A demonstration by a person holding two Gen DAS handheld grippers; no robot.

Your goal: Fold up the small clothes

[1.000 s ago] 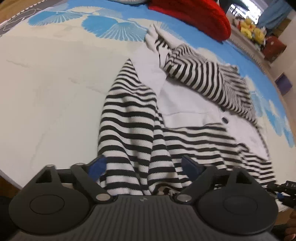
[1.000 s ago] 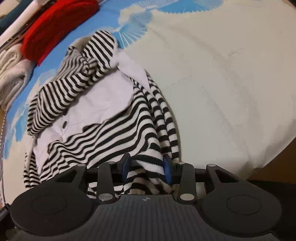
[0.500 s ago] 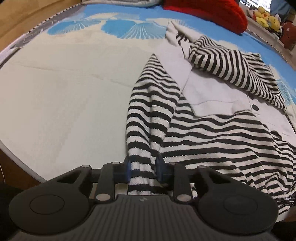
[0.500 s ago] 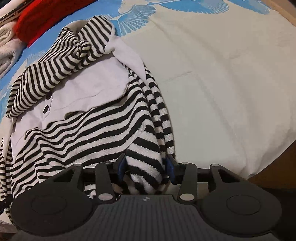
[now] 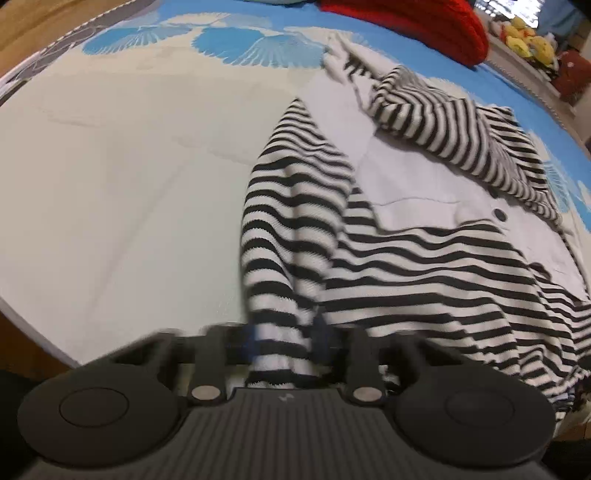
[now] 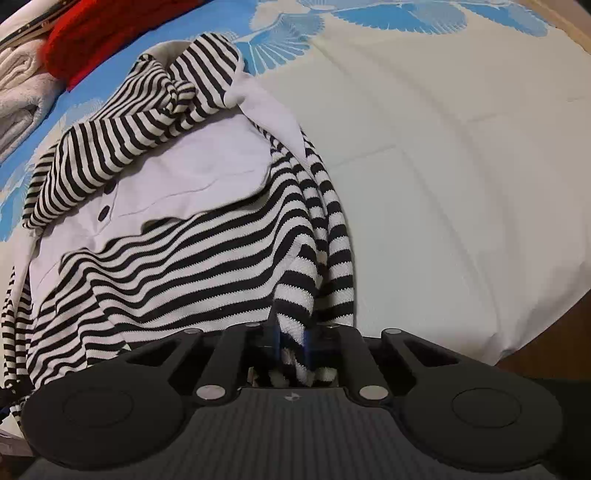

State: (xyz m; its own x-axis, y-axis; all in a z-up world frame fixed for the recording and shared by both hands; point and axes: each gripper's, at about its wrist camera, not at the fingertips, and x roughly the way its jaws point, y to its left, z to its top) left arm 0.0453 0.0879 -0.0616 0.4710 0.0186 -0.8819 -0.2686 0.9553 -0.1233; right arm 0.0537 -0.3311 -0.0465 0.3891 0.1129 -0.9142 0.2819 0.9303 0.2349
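Observation:
A black-and-white striped garment with a white buttoned front panel lies crumpled on the bed. In the left wrist view my left gripper is shut on a bunched fold of its near striped edge. In the right wrist view the same garment spreads to the left, and my right gripper is shut on a striped fold at its near edge. The blue pads pinch the cloth tightly. The gripped cloth is lifted slightly off the bed.
The bed has a cream cover with blue shell prints. A red knit item lies at the far side, also in the right view, beside folded white towels. Yellow toys sit beyond. The bed edge is close.
The left gripper went from open over the garment to shut on its striped edge. The right gripper closed more tightly on its fold. Both have pulled the cloth up a little.

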